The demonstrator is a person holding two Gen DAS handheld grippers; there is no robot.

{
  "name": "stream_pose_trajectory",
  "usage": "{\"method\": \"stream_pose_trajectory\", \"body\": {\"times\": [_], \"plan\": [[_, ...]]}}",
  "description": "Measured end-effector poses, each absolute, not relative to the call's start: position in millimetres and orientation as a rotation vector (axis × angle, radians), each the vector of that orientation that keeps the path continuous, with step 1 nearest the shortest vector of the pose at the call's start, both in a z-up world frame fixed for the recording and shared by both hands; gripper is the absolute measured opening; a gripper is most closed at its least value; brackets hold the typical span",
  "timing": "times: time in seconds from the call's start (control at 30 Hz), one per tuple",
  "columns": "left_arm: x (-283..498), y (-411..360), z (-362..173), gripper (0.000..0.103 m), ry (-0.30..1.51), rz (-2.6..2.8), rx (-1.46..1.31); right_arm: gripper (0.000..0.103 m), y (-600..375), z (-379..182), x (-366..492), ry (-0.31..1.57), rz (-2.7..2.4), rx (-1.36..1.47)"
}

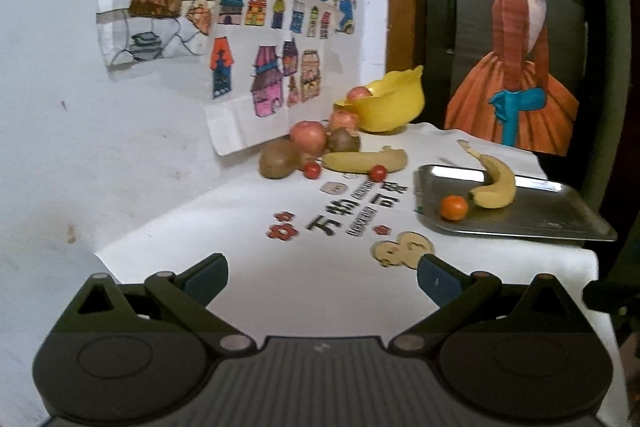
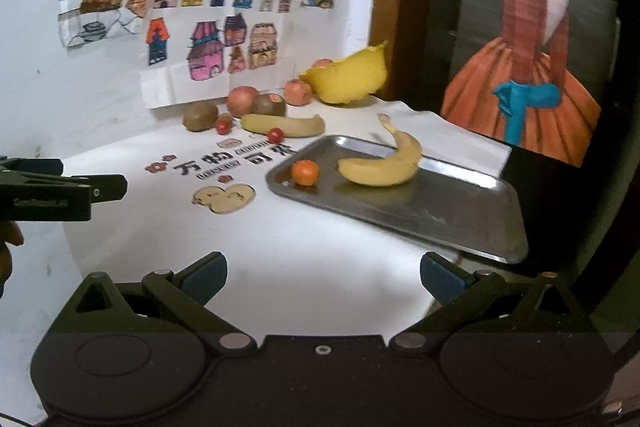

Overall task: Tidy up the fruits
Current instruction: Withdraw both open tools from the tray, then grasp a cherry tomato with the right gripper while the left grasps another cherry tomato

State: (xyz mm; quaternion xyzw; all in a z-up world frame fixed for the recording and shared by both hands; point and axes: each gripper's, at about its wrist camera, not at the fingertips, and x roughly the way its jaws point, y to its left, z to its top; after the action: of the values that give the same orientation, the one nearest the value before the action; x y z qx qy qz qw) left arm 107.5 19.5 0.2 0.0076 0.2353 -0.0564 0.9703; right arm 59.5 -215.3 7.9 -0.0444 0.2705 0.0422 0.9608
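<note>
Left gripper [image 1: 322, 277]: jaws spread wide, nothing between the blue pads [image 1: 206, 277], hovering above the white cloth [image 1: 248, 227] at its near end. Right gripper [image 2: 322, 277]: jaws likewise spread wide and empty, low over the same cloth, just short of the near corner of the metal tray [image 2: 460, 215].

All fruit well ahead of both pairs of jaws, none between the pads. On the tray: a small orange [image 2: 305, 172] near the left edge and a curved banana [image 2: 384, 165] beside it, stem pointing up toward the back rim; the two apart, not touching. Further back on the cloth, against the wall: a second banana [image 2: 284, 125] lying flat, a cherry tomato [image 2: 275, 135] touching its front, another cherry tomato [image 2: 223, 125] to the left, a brown kiwi [image 2: 200, 116] at the far left, a red apple [image 2: 243, 101] and a darker round fruit [image 2: 271, 105] behind the banana, a smaller apple [image 2: 298, 91] just beside the tipped yellow bowl [image 2: 352, 79]. One more apple [image 1: 359, 93] resting in the bowl's mouth.

Seen from the right wrist, part of the left gripper's black body at the left edge, above the cloth.
</note>
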Motion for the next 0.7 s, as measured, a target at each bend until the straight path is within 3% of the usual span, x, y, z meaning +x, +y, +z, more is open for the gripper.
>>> {"method": "stream_pose_trajectory", "body": {"times": [0.7], "plan": [[224.4,56.2,9.8,0.103,0.426,-0.050,0.103,0.102,-208.9,44.1,195.7,0.447,0.355,-0.132]]}}
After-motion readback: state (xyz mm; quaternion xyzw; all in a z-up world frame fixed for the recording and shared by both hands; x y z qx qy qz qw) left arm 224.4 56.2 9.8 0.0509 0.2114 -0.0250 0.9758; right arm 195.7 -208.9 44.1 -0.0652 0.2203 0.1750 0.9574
